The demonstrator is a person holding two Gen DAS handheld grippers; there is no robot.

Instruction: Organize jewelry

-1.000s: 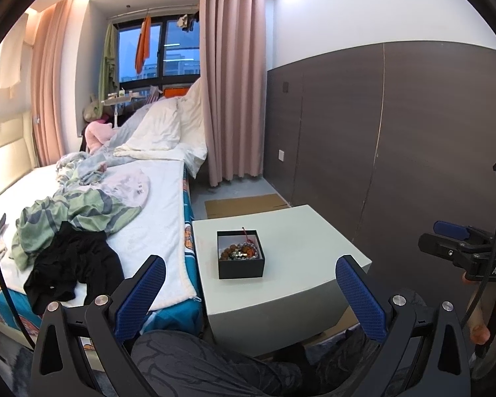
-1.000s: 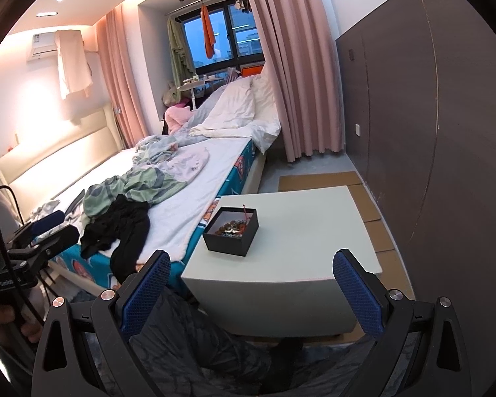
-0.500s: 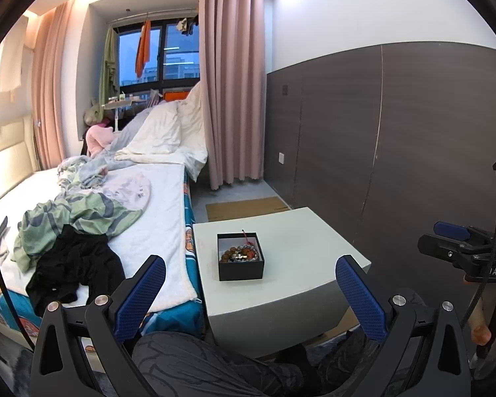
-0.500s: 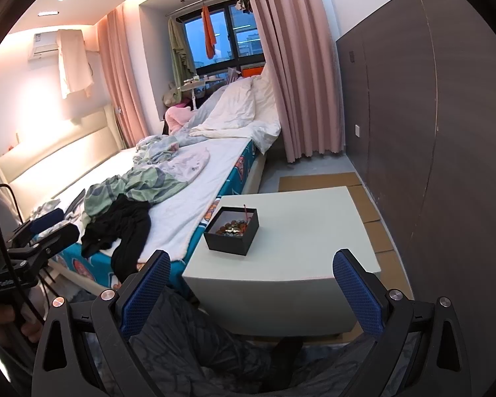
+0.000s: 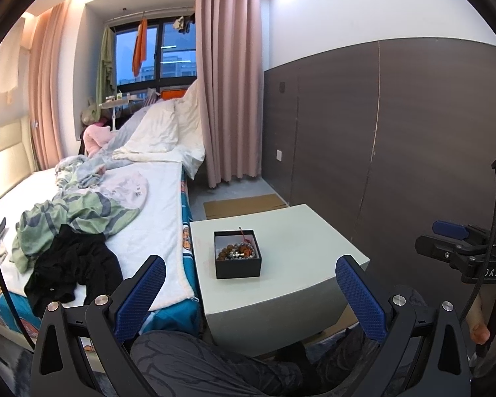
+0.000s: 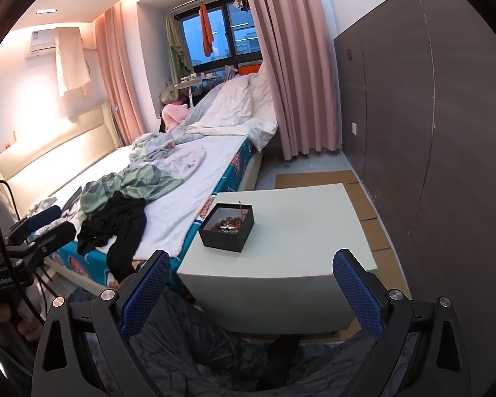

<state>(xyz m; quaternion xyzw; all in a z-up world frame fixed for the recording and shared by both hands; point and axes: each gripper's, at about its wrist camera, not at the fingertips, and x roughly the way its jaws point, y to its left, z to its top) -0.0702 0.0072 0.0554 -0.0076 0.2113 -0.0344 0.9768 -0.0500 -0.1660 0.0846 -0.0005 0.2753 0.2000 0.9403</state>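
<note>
A small black open box [image 5: 237,254] stands on a pale low table [image 5: 291,264]. It holds bead bracelets and a red cord [image 5: 236,250]. In the right wrist view the box [image 6: 227,231] sits near the table's left edge [image 6: 195,251]. My left gripper [image 5: 248,294] is open and empty, held back from the table above my lap. My right gripper [image 6: 249,289] is open and empty, also short of the table. The right gripper also shows at the right edge of the left wrist view [image 5: 453,241], and the left gripper at the left edge of the right wrist view [image 6: 39,228].
A bed [image 5: 155,218] with heaped clothes [image 5: 72,231] runs along the table's left side. A dark panelled wall [image 5: 396,152] stands to the right. Cardboard sheets [image 6: 314,178] lie on the floor beyond the table. My legs [image 6: 215,347] are under both grippers.
Both views have shifted very slightly; the grippers stay open and away from the table. The box has not moved.
</note>
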